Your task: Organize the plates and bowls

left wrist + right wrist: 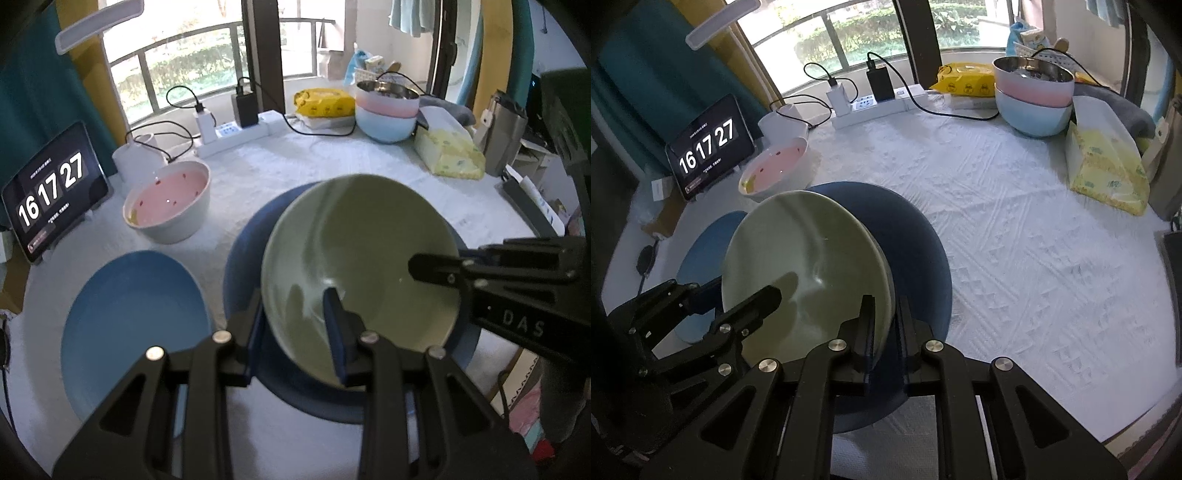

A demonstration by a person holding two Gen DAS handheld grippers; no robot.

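Observation:
A pale green plate (354, 240) (805, 251) hangs tilted just above a dark blue plate (243, 258) (916, 258) that lies on the white tablecloth (332, 158) (1034, 240). My left gripper (295, 328) (735, 295) is shut on the green plate's near rim, one finger inside the plate and one outside. My right gripper (884, 325) (443, 264) is shut on the opposite rim. A light blue plate (136, 317) (705, 251) lies flat to the left. Behind it stands a white bowl with a pink inside (170, 199) (775, 166).
At the back right, stacked pink and light blue bowls (388, 114) (1034, 99) stand next to a yellow tissue pack (447, 151) (1104, 166). A tablet showing a clock (51, 188) (709, 147) leans at the left edge. A power strip with cables (236, 136) runs along the back.

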